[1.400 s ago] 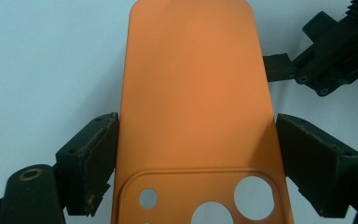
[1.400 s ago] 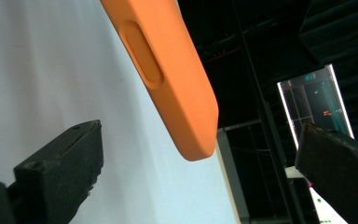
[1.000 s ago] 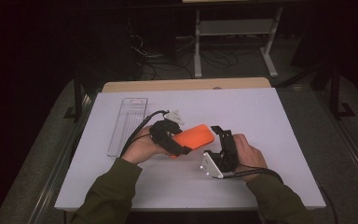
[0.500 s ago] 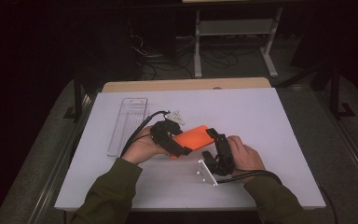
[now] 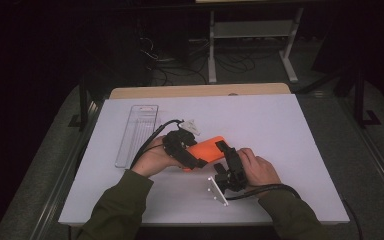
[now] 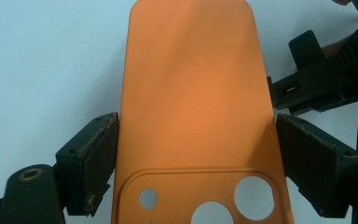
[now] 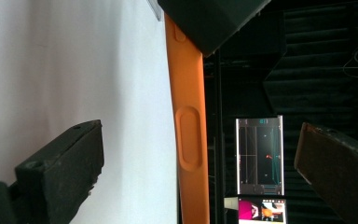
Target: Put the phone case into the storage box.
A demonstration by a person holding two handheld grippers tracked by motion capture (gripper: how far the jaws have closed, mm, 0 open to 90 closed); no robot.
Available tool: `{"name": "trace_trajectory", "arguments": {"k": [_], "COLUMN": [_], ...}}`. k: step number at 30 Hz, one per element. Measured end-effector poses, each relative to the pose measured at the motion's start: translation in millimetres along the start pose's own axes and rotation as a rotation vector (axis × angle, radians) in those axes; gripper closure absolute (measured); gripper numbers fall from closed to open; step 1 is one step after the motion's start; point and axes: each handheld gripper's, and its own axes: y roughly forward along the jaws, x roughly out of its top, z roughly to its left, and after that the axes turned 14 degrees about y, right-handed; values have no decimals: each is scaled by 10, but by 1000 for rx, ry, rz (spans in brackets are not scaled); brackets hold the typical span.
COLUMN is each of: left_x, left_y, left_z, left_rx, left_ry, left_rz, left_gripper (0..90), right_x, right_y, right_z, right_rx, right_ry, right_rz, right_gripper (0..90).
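Even overhead light makes the white table bright against a nearly black room, shadows are faint, and the gripper views are sharp on the orange phone case without glare.

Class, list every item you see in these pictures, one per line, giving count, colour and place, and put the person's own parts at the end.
Phone case: one, orange, held above the middle of the table, camera cut-outs toward the left tool.
Clear tray: one, transparent, lying on the table's left part.
Table: one, white top with a wooden strip along the far edge.
Shelf stand: one, pale grey, on the floor behind the table.
Floor cables: several, dark, behind the table.
Left tool: one, black, shut on the phone case's two long edges.
Right tool: one, black, jaws open with the case's side edge between them.
Sleeves: two, olive green, entering from the bottom.
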Motion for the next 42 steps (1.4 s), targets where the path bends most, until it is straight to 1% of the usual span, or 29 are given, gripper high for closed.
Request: {"name": "trace_trajectory", "arguments": {"k": [1,2,7,12,18,22,23,24,27,28,30,31,35,42], "left_x": [0,1,3,5,5,5,5,6,10,10,10,10,9,12], "left_y": [0,1,4,6,6,11,11,11,12,14,16,16,13,17], "left_z": [0,-1,-2,-8,-9,-12,-13,-13,-12,-10,-11,-10,-9,-13], "left_rx": [-1,-1,-2,-6,-4,-5,-4,-3,-6,-7,-8,-8,-7,-9], "left_ry": [0,0,1,2,5,4,3,2,5,8,11,11,10,17], "left_rz": [0,-1,2,-1,0,-9,-10,-11,-6,-5,-4,-4,-5,-4], "left_gripper": [162,161,161,161,161,162,161,161,161,161,161,161,161,161], "right_x": [3,8,19,26,30,44,53,56,63,72,76,78,78,92], "right_y": [0,0,-1,0,-12,-25,-34,-35,-38,-43,-46,-42,-42,-49], "right_z": [3,11,33,45,40,33,36,30,48,62,63,61,61,58], "right_rx": [-3,-15,-21,-22,-28,-33,-37,-38,-25,-13,-10,-9,-7,2], "right_ry": [-1,-13,-25,-33,-28,-12,-1,-12,-18,-10,-9,-17,-28,-24], "right_rz": [-1,-11,-20,-12,-2,3,5,2,3,9,9,3,13,30], "right_gripper": [5,42,52,71,128,168,178,184,222,253,263,277,326,432]}}
